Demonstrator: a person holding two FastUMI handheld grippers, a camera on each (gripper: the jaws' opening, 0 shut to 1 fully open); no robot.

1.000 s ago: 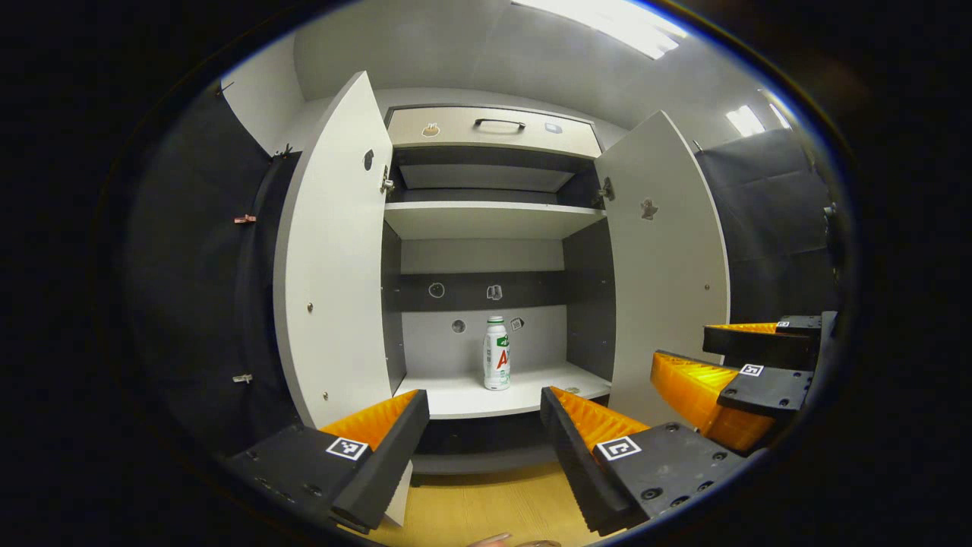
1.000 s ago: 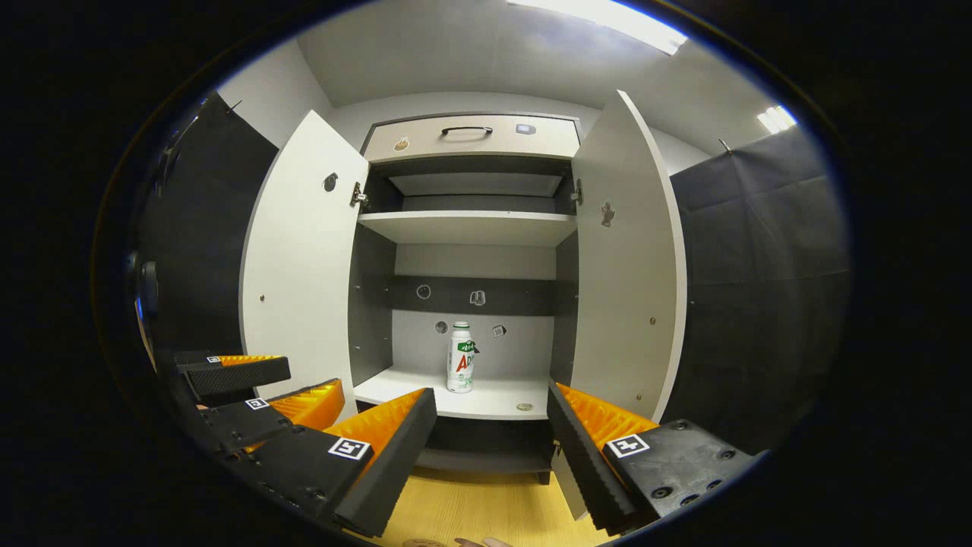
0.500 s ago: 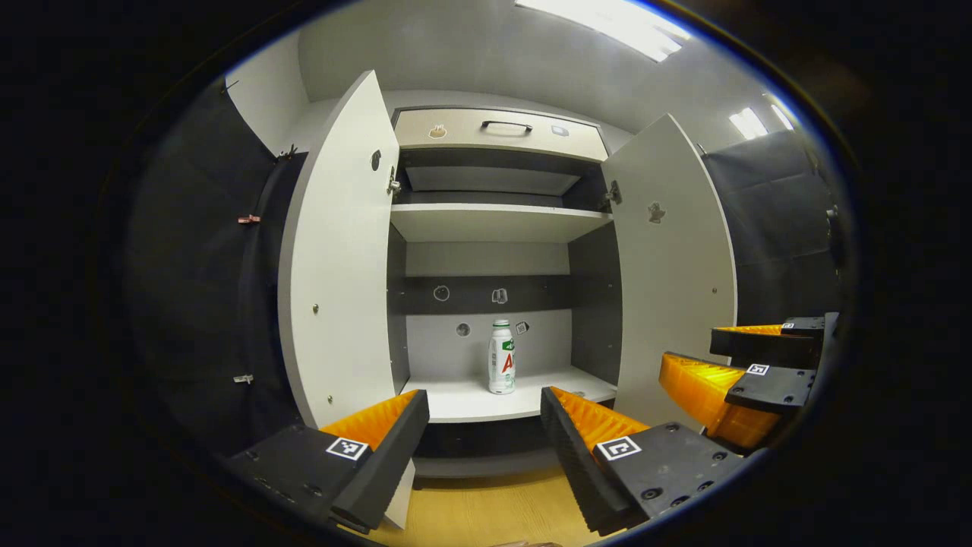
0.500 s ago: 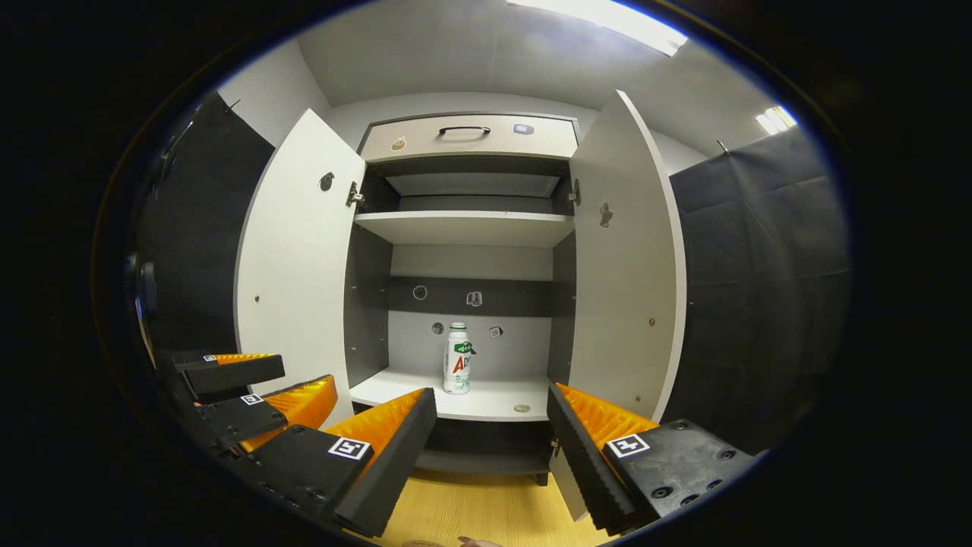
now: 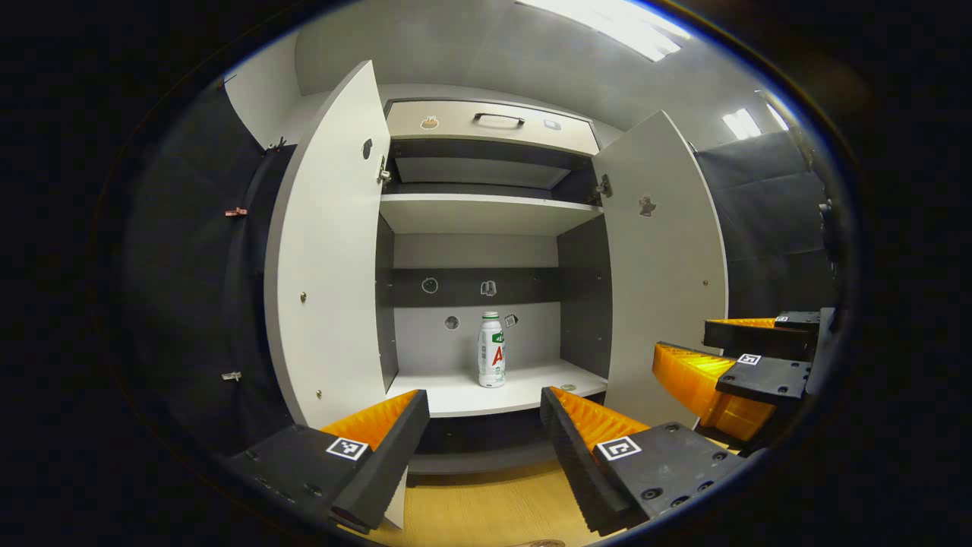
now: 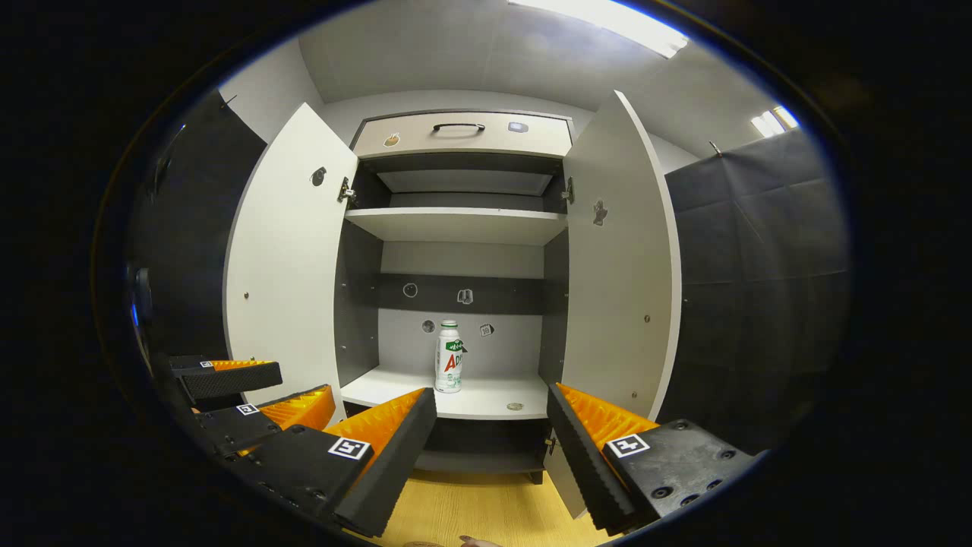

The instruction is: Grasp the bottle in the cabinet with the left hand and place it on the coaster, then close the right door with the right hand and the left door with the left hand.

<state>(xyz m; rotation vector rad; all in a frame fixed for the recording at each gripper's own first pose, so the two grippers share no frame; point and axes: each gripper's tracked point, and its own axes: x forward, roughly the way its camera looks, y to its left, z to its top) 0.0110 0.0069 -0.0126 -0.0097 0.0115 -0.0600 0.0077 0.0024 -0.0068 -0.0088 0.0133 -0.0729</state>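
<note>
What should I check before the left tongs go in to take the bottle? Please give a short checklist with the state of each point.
1. Left tongs open: ok.
2. Bottle upright on the lower shelf: ok.
3. Left door and right door open, way in free: ok.
4. Coaster bare, on the shelf to the right of the bottle: ok.
5. Right tongs open, off to the side of the path: ok.
6. Bottle cap tight: cannot tell.

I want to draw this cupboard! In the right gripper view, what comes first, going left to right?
Left gripper → left door → bottle → coaster → right door → booth's black cloth wall.
</note>
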